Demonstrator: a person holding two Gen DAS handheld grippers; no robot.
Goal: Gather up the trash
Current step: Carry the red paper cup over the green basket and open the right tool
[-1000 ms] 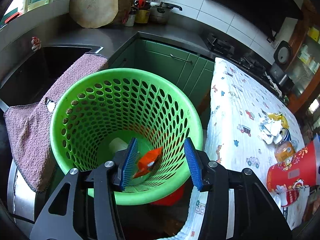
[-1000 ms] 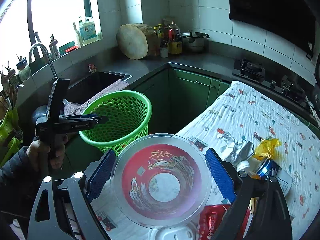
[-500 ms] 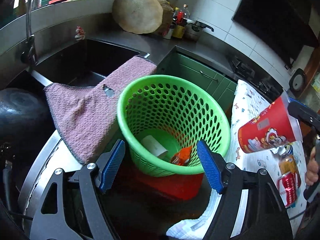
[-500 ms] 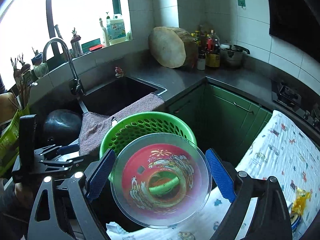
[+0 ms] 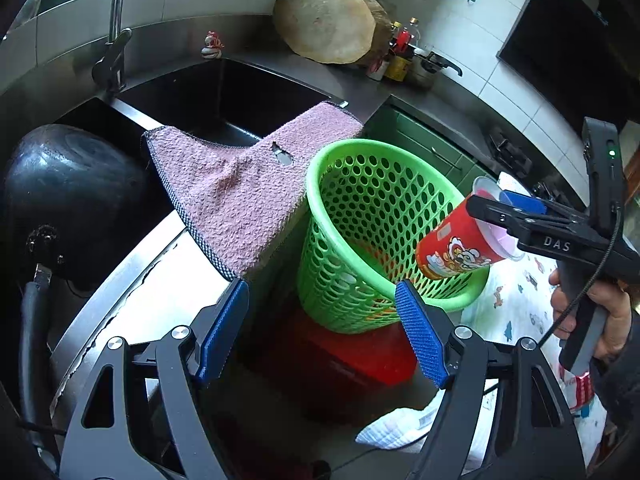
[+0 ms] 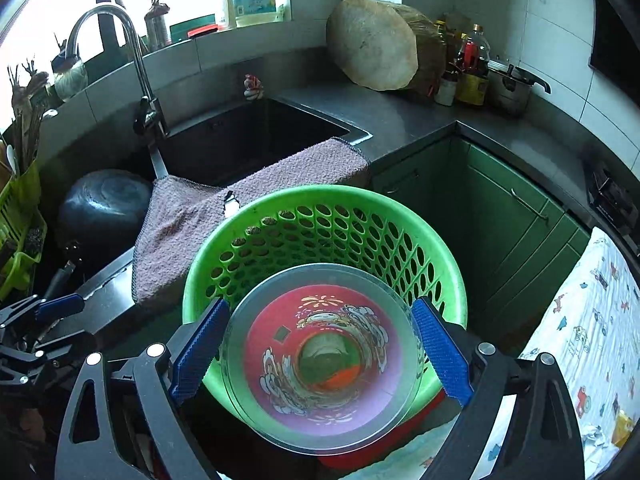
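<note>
My right gripper (image 6: 320, 352) is shut on a red printed plastic cup (image 6: 320, 360), its open rim toward the camera. In the left wrist view the cup (image 5: 456, 240) hangs tilted over the near rim of the green perforated basket (image 5: 360, 216), base pointing into it. The basket (image 6: 320, 216) stands on a red stool (image 5: 360, 356). Something orange shows through the cup's base. My left gripper (image 5: 324, 328) is open and empty, pulled back to the left of the basket and lower.
A pink towel (image 5: 248, 184) drapes over the sink edge (image 6: 352, 132) beside the basket. A black wok (image 5: 68, 192) sits at left. The table with a printed cloth (image 6: 600, 320) lies to the right, with crumpled wrappers (image 6: 616, 428).
My right gripper carried the cup from the table over to the basket rim. My left gripper let go of the orange wrapper into the basket, opened wider and drew back to the left.
</note>
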